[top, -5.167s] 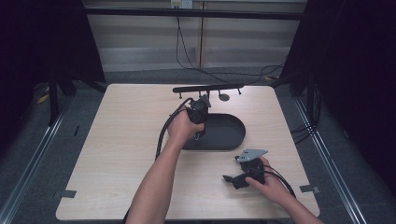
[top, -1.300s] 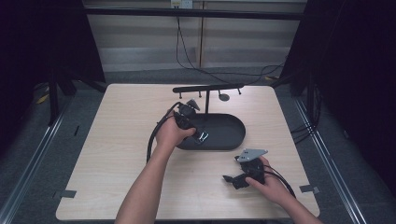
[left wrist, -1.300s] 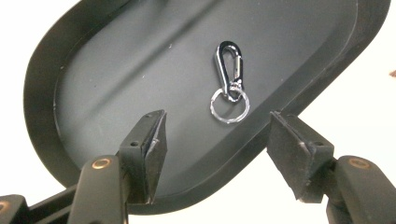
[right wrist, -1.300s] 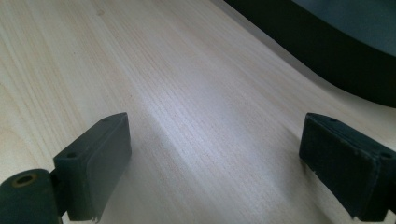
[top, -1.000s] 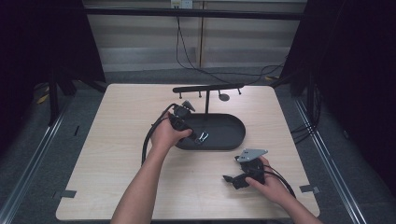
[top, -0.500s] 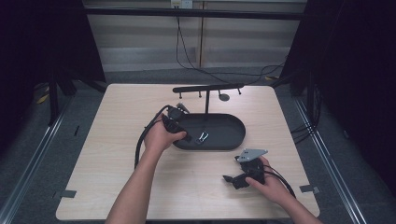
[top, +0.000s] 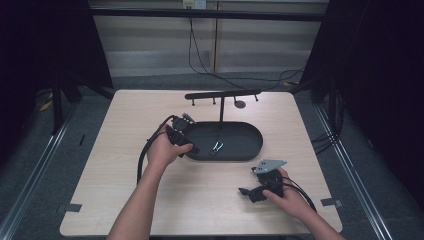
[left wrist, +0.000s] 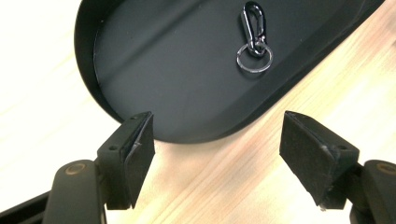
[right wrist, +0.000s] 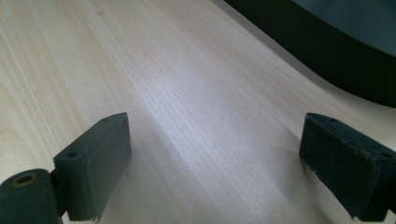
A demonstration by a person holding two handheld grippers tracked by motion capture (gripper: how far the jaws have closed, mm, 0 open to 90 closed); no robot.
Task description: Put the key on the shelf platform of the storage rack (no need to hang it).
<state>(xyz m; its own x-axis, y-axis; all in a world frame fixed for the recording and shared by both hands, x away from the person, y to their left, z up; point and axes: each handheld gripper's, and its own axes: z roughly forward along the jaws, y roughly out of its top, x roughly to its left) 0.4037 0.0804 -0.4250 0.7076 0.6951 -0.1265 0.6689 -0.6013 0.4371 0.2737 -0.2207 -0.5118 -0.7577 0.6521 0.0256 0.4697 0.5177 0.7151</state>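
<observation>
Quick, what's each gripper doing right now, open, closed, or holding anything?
Left gripper: open, empty, at the end of the black tray, carabiner lying inside it.
Right gripper: open, empty, low over the table.

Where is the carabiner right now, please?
The carabiner lies flat inside the black tray, in the high view just right of the left gripper, near the stand's post.
</observation>
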